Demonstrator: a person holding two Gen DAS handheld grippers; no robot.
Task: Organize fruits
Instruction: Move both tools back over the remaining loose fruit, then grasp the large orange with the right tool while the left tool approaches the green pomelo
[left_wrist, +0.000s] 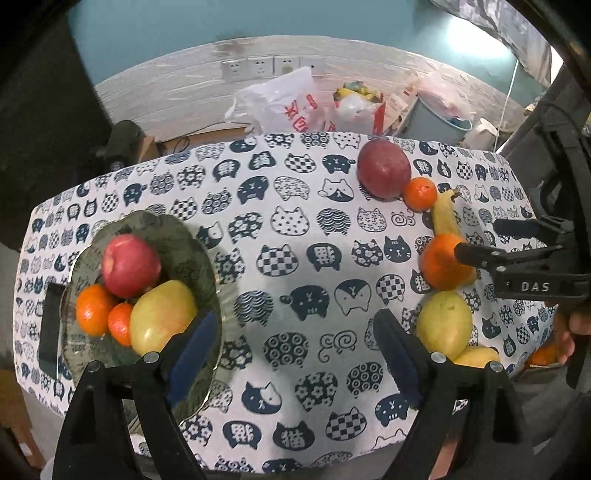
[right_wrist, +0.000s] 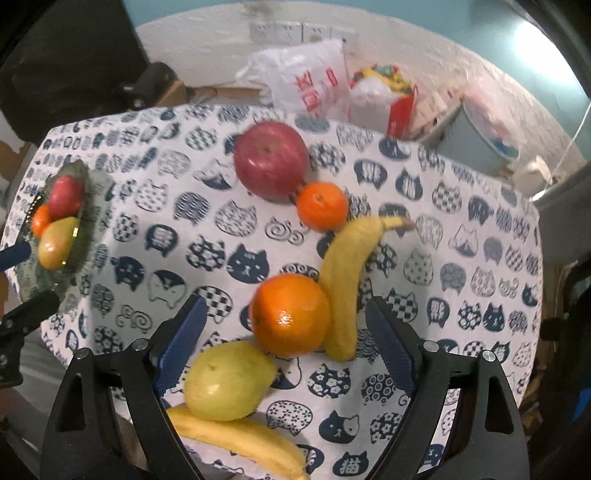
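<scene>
A green glass plate (left_wrist: 173, 236) on the left holds a red apple (left_wrist: 130, 265), two small oranges (left_wrist: 92, 309) and a yellow-green pear (left_wrist: 160, 315). My left gripper (left_wrist: 295, 332) is open and empty beside the plate's right rim. On the right lie a red apple (right_wrist: 272, 159), a small orange (right_wrist: 322, 205), a banana (right_wrist: 347, 273), a large orange (right_wrist: 290, 314), a pear (right_wrist: 227, 380) and a second banana (right_wrist: 240, 443). My right gripper (right_wrist: 286, 314) is open, its jaws either side of the large orange and banana. The plate (right_wrist: 88, 206) also shows at the far left.
The table has a cat-print cloth (left_wrist: 295, 258). A dark phone (left_wrist: 50, 328) lies left of the plate. Behind the table stand plastic bags (left_wrist: 284, 103), a box and a grey bin (left_wrist: 436, 118) against the wall.
</scene>
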